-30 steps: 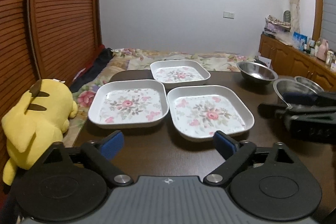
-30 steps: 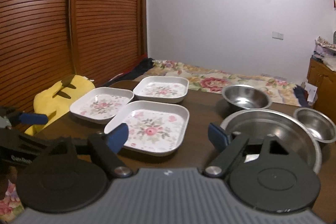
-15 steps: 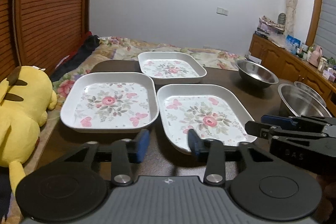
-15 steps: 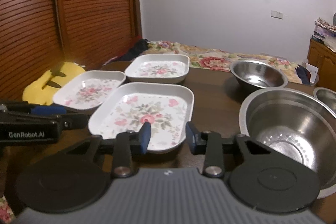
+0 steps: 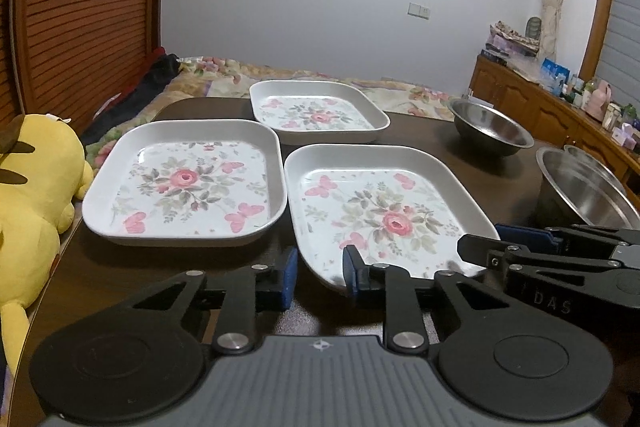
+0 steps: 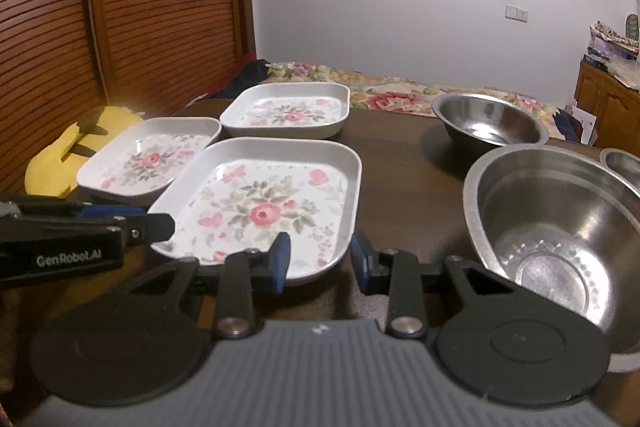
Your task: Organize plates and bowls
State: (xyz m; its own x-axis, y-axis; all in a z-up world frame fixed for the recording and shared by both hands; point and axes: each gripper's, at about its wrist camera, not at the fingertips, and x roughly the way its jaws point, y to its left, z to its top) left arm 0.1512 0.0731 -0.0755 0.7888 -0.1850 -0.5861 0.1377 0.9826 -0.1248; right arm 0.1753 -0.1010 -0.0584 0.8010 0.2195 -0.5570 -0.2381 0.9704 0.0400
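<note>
Three white square plates with pink flower prints lie on a dark table (image 5: pixel 416 135): a near plate (image 5: pixel 384 211) (image 6: pixel 260 203), a left plate (image 5: pixel 188 183) (image 6: pixel 152 159) and a far plate (image 5: pixel 316 115) (image 6: pixel 288 115). My left gripper (image 5: pixel 320 277) (image 6: pixel 154 217) is at the near plate's near left corner. Its jaws are closing, the corner lies between them, and the left pad stands clear of it. My right gripper (image 6: pixel 320 261) (image 5: pixel 488 239) straddles the near right corner, one pad inside the rim and one outside, close against the wall.
Steel bowls stand to the right: a large one (image 6: pixel 552 235) (image 5: pixel 580 191), a medium one (image 6: pixel 488 123) (image 5: pixel 492 131) further back and a small one (image 6: pixel 624 163). A yellow plush toy (image 5: pixel 32 195) lies off the table's left edge. A bed is beyond the table.
Both grippers came forward and down to the near plate's front corners. Their jaws went from wide apart to narrow, now around those corners. The plates and bowls have not moved.
</note>
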